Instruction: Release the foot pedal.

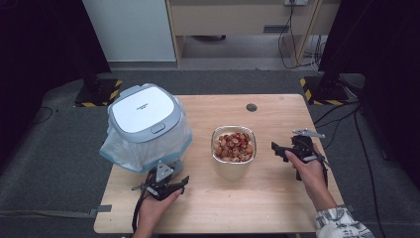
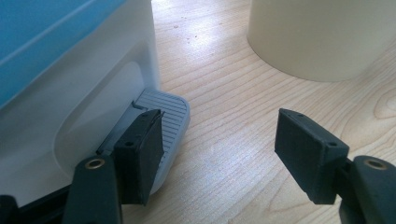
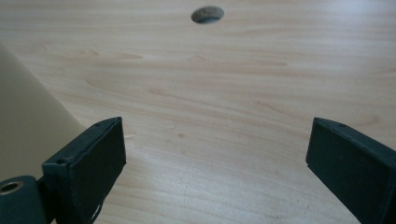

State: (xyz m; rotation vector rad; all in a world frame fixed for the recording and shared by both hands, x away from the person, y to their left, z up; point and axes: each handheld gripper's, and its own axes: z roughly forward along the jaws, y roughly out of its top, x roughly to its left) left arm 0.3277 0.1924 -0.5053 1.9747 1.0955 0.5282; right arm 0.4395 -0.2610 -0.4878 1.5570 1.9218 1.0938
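Left hand-held gripper (image 1: 166, 184) beside pedal (image 2: 166, 126)

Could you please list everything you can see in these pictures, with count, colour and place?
table: one, light wood, centre, with a round hole near its far edge
pedal bin: one, white with grey-blue lid, lid shut, pale blue bag liner hanging out, far left of the table
bin pedal: one, grey ribbed, at the bin's base, under one jaw of the left gripper
bowl: one, cream, centre of the table, holding red and tan pieces
left gripper: one, black, open, near the bin
right gripper: one, black, open, right of the bowl
hands: two, holding the grippers
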